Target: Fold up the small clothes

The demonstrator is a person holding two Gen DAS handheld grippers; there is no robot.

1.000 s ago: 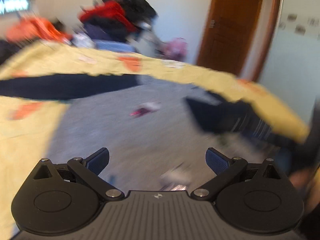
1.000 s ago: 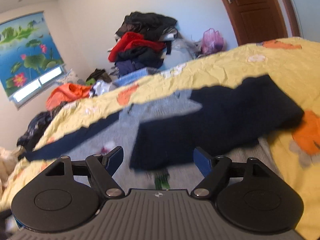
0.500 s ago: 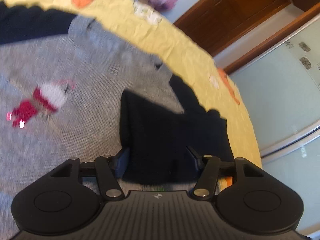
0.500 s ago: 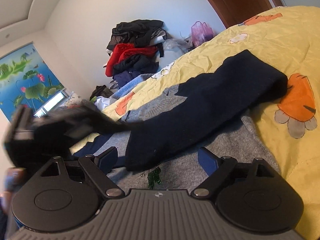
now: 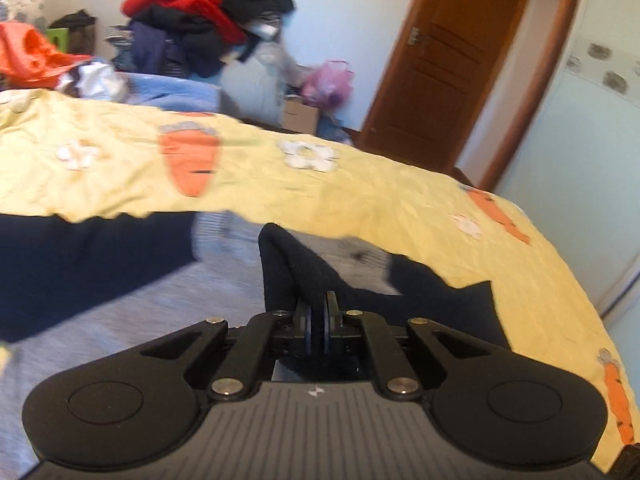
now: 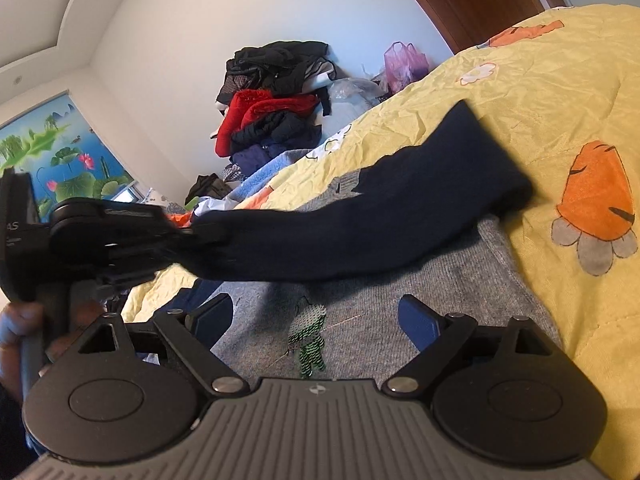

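While the grey sweater (image 6: 420, 300) lies flat on the yellow carrot-print bedspread (image 6: 560, 92), its navy sleeve (image 6: 380, 216) is pinched at the cuff by the left claw (image 5: 318, 322) — pads pressed together on the fabric — and held lifted across the body. The right claw (image 6: 316, 320) is spread wide above the sweater's hem — nothing is gripped. A clothes pile (image 5: 200, 20) is stacked beyond the bed.
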